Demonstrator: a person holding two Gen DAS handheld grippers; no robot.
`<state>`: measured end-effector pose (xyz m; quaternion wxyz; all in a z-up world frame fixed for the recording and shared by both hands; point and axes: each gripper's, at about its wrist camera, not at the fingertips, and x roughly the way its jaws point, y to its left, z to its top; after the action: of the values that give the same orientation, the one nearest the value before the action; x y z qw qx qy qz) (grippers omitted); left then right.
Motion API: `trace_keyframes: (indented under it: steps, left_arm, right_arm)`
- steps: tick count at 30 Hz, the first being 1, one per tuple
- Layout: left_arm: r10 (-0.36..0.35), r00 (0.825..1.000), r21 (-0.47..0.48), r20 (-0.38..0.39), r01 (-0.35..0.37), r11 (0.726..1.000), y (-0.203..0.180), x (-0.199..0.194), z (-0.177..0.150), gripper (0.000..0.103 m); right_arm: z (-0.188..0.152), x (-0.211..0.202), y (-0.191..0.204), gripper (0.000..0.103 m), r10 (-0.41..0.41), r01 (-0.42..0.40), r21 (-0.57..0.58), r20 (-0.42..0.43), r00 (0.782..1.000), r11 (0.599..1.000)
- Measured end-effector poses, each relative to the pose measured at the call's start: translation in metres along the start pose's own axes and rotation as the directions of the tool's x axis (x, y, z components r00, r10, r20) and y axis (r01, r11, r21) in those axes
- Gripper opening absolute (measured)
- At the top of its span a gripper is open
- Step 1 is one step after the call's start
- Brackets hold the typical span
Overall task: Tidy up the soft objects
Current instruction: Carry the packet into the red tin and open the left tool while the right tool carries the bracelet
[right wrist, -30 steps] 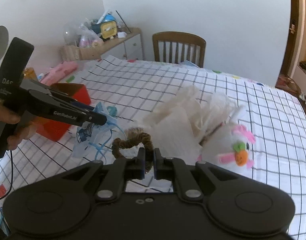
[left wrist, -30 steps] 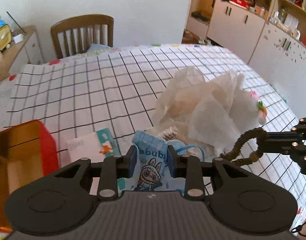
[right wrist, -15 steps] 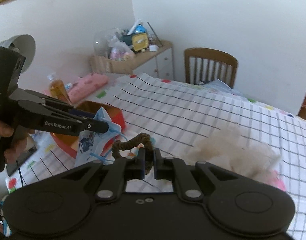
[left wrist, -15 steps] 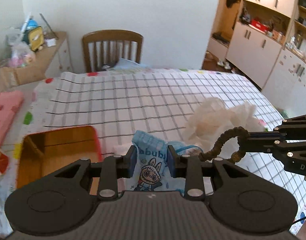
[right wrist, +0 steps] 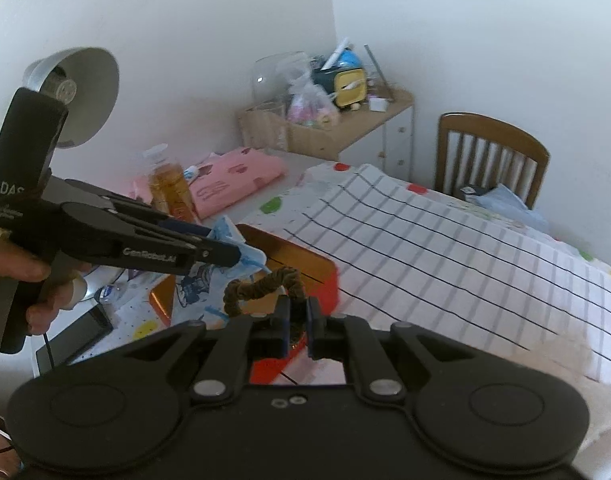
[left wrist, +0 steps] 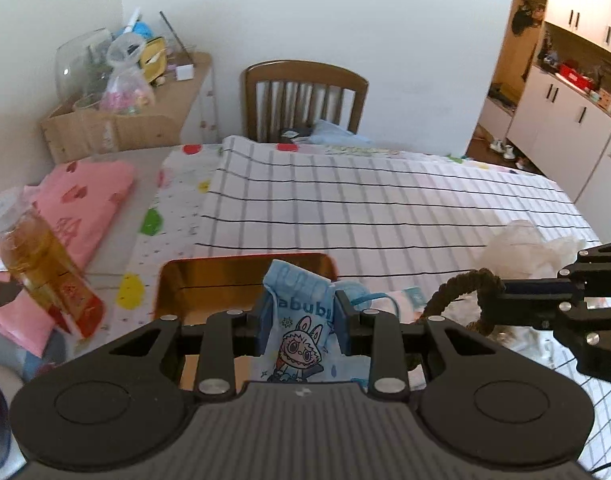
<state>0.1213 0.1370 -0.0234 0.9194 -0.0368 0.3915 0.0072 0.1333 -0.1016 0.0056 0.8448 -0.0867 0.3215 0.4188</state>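
Note:
My left gripper (left wrist: pixel 299 320) is shut on a blue cartoon-print packet (left wrist: pixel 297 312) with a blue string, held above the red box (left wrist: pixel 209 280) with a wooden-coloured inside. My right gripper (right wrist: pixel 295 320) is shut on a brown braided hair tie (right wrist: pixel 265 284), held over the same red box (right wrist: pixel 325 276). In the right wrist view the left gripper (right wrist: pixel 229 254) and its packet (right wrist: pixel 221 264) hang just left of the hair tie. In the left wrist view the hair tie (left wrist: pixel 461 284) is at the right. A crumpled white cloth (left wrist: pixel 521 244) lies on the checked tablecloth (left wrist: pixel 385 208).
A bottle of amber liquid (left wrist: pixel 37 264) and a pink folded cloth (left wrist: pixel 81 200) lie left of the box. A wooden chair (left wrist: pixel 305 100) stands at the table's far end. A cluttered side cabinet (left wrist: pixel 137 112) is at the back left. A desk lamp (right wrist: pixel 77 88) stands at the left.
Both grippers have swung left, away from the white cloth and plush toy, and now hold the packet and the hair tie over the red box.

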Motion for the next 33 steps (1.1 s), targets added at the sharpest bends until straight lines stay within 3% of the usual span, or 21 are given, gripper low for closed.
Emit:
trace_keyframes:
  steps: [13, 22, 33]
  left_arm:
    - [0.073, 0.994, 0.012, -0.083, -0.072, 0.997, 0.049, 0.059, 0.0, 0.031]
    - [0.073, 0.987, 0.055, -0.143, -0.066, 0.996, 0.049, 0.098, -0.003, 0.031]
    - [0.049, 0.976, 0.064, -0.213, -0.037, 0.997, 0.042, 0.121, -0.012, 0.031]
  right_arm:
    - [0.012, 0.077, 0.037, 0.007, -0.011, 0.004, -0.068, -0.106, 0.994, 0.998]
    - [0.0, 0.118, 0.055, 0.008, -0.017, -0.012, -0.135, -0.218, 0.976, 0.991]
    - [-0.008, 0.128, 0.051, 0.016, -0.021, -0.004, -0.1, -0.243, 0.97, 0.995]
